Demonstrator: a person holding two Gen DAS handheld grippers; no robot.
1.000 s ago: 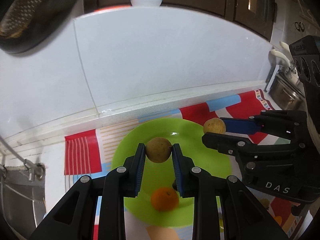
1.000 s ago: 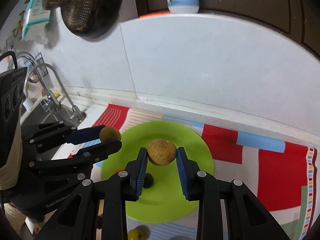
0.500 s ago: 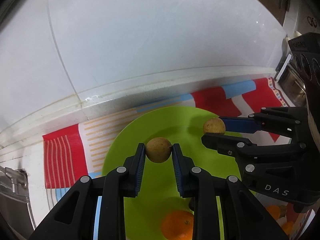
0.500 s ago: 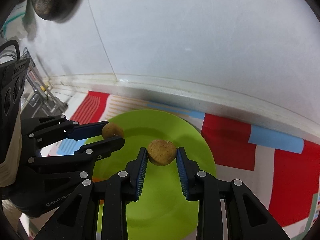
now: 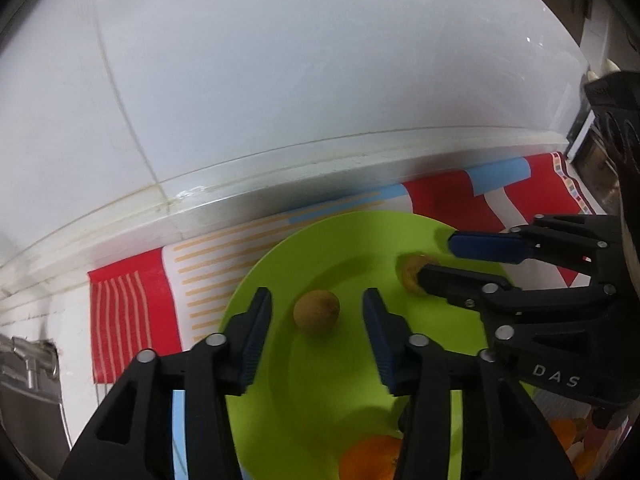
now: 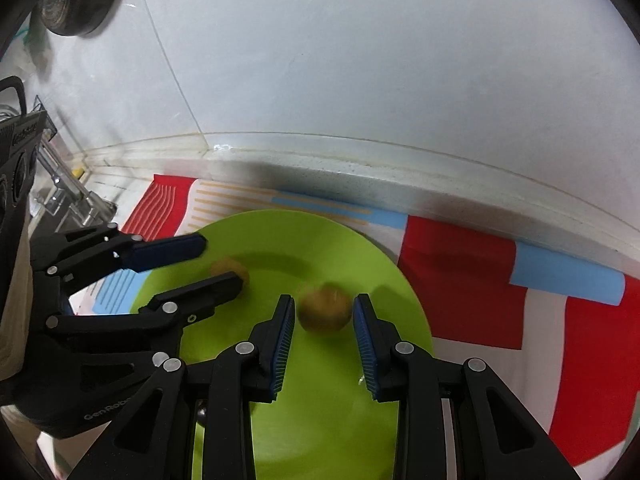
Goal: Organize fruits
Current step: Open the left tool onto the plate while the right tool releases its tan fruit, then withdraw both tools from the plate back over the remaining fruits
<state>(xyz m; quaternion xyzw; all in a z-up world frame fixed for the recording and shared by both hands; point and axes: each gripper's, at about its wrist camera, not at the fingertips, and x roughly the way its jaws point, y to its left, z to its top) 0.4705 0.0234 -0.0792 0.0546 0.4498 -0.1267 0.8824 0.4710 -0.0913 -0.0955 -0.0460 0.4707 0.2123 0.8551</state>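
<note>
Both grippers hang over the round lime-green plastic plate (image 5: 280, 420). Our left gripper (image 5: 317, 316) is opening, its pads clear of the small round tan fruit (image 5: 316, 311) at frame centre. Our right gripper (image 6: 324, 316) is opening too, a blurred second tan fruit (image 6: 325, 313) between its pads. We judge these fruits light, firm-skinned and prone to rolling; we would grip across the widest part.
</note>
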